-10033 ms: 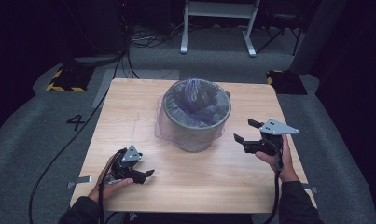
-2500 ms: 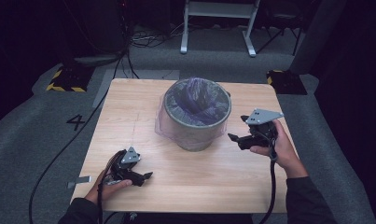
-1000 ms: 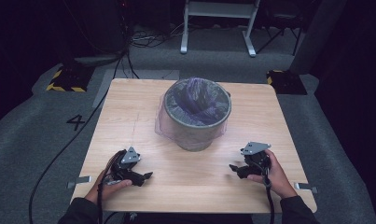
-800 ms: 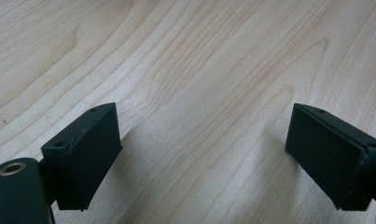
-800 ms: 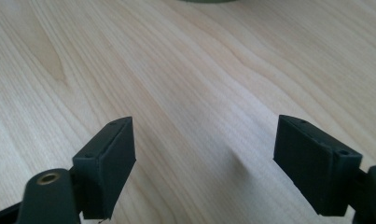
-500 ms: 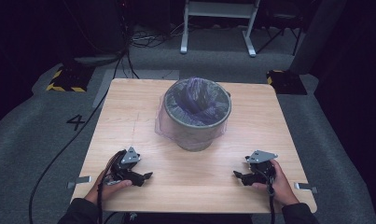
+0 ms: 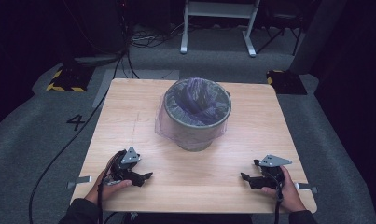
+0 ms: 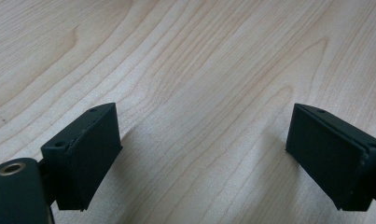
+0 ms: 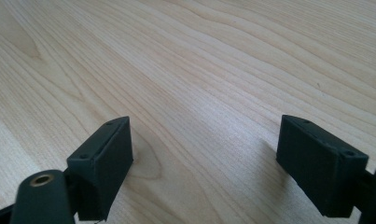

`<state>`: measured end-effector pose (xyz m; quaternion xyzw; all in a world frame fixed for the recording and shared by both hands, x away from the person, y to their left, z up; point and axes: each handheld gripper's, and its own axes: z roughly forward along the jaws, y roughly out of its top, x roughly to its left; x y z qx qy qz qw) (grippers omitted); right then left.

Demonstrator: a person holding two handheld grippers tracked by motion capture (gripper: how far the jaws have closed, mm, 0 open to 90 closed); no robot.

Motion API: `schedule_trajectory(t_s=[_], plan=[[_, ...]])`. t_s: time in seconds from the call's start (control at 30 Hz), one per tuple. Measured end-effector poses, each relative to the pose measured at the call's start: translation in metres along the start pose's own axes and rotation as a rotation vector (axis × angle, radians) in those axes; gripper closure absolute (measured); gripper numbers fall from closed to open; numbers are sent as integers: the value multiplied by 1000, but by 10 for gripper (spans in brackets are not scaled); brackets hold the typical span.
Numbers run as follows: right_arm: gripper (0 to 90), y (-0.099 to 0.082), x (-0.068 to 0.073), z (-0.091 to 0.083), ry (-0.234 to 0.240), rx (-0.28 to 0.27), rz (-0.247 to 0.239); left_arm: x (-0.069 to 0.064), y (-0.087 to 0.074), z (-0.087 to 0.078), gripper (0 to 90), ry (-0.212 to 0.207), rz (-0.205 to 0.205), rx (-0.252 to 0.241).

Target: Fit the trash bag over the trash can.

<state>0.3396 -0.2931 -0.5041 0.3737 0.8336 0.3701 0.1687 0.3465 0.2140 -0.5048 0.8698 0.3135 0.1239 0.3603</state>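
- Since ten seconds ago, the right gripper (image 7: 252,178) has come back from beside the bin (image 7: 196,115) to the near right part of the table (image 7: 129,112); the left gripper (image 7: 140,177) has kept its place at the near left.
- Both grippers rest low on the wood, each in a hand, their jaws pointing inward toward each other.
- Left gripper (image 8: 202,154): jaws spread wide, bare wood grain between them.
- Right gripper (image 9: 204,161): jaws likewise wide apart, gripping nothing.
- The bin, lined with a purple bag, stands upright in the middle of the table, beyond both grippers and well apart from their fingers (image 8: 90,154), roughly midway between them.
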Motion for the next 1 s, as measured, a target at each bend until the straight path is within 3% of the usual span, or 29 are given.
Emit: schedule_trajectory(t_s=[1.0], plan=[[164,1,-1,1,2,3,1,1,3,3,76,-14,16,7]])
